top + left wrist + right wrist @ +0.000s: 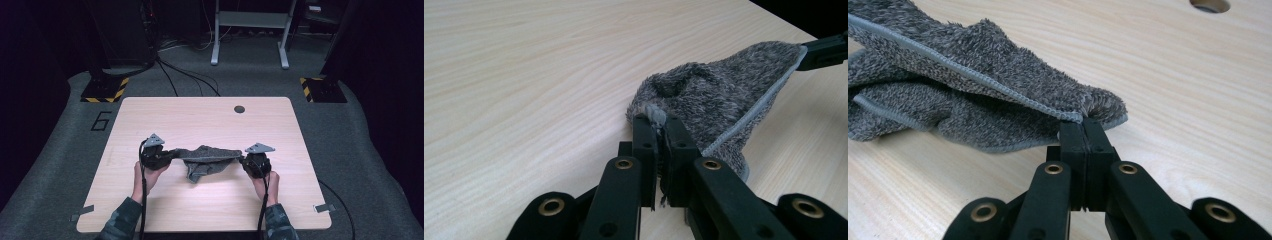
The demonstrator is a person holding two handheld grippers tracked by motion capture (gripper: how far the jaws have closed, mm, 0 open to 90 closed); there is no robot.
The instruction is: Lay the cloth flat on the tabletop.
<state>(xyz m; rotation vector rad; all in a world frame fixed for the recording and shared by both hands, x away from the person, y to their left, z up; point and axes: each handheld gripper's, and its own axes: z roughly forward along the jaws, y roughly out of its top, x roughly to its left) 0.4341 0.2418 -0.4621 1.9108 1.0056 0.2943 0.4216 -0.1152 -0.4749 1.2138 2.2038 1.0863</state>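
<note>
Grey towel stretched between two grippers over a pale wooden table.

One towel (207,161) hangs mid-table: left gripper (172,156) pinches its nine o'clock corner, right gripper (242,160) its three o'clock corner. One round hole (239,109) sits at the table's (210,117) twelve o'clock edge. Beyond: grey carpet, a "6" (101,121) at ten o'clock, two striped bases, one metal frame.
</note>
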